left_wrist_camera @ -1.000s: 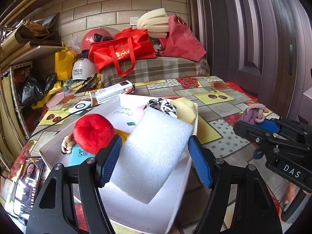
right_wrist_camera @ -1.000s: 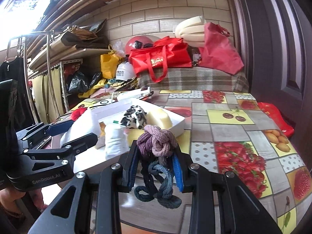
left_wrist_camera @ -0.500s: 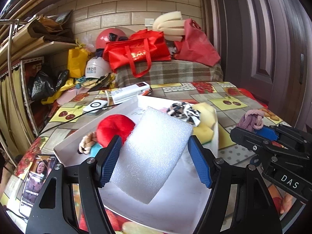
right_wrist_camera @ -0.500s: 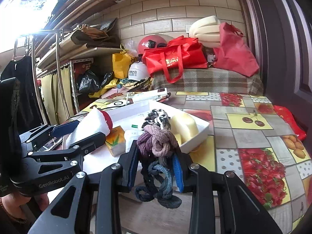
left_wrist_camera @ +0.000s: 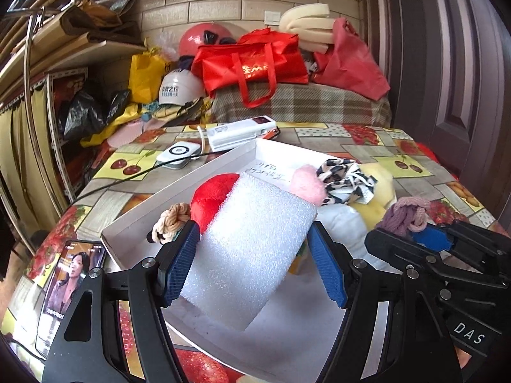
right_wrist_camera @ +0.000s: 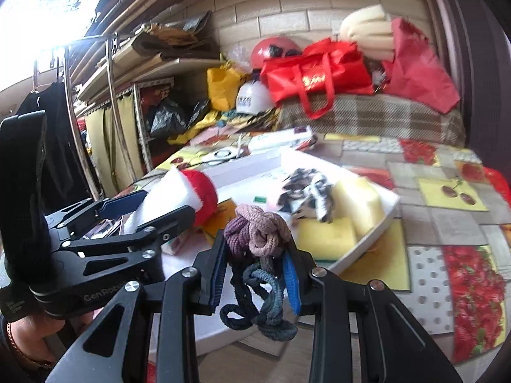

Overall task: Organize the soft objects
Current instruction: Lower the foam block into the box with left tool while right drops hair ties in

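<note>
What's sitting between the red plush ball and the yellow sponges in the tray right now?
In the left wrist view, a pink puff and a black-and-white patterned cloth lie between the red plush ball and the yellow sponges, with the held white foam block in front.

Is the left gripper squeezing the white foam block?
Touching. In the left wrist view, both blue pads of the left gripper press against the sides of the foam block, holding it above the tray.

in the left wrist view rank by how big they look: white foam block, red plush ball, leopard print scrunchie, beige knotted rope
1. white foam block, though it is nearest the camera
2. red plush ball, partly hidden behind the foam
3. leopard print scrunchie; close to the ball, ranking unsure
4. beige knotted rope
</note>
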`<state>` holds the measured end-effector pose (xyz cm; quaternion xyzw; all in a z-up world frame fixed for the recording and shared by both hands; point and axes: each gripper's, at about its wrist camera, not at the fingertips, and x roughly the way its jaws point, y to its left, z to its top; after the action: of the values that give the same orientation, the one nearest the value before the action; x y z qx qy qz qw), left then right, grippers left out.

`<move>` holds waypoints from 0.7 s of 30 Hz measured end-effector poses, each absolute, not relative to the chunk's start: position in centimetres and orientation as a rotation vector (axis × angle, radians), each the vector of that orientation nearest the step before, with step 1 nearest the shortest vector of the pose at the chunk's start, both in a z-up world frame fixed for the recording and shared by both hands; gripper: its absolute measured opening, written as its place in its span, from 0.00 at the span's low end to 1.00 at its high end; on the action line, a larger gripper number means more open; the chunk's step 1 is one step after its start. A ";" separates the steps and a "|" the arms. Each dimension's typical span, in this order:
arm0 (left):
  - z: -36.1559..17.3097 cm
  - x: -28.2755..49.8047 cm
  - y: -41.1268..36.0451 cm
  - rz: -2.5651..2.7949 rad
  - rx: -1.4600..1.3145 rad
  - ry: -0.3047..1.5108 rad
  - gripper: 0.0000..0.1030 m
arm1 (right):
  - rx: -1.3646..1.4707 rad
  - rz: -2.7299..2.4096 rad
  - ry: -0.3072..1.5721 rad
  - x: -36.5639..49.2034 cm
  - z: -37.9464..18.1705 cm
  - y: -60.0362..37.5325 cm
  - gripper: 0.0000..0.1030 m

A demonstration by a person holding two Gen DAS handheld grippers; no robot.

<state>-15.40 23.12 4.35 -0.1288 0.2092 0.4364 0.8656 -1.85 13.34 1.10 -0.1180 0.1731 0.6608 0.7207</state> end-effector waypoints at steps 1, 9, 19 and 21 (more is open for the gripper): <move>4.4 -15.4 23.3 0.919 -0.267 0.438 0.69 | -0.257 1.470 0.399 -1.8 1.1 13.7 0.31; 4.3 -15.9 25.7 0.984 -0.278 0.437 0.69 | -0.279 1.494 0.459 -2.1 0.8 16.4 0.31; 3.7 -15.5 27.5 1.008 -0.288 0.491 0.69 | -0.294 1.489 0.468 -2.3 0.8 18.3 0.32; 3.5 -15.8 27.9 1.013 -0.317 0.488 0.69 | -0.291 1.489 0.470 -2.3 0.8 18.2 0.33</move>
<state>-15.83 27.89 3.55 -0.1495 0.2305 0.4782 0.8342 -2.31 18.18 0.77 -0.1305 0.2113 0.6686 0.7009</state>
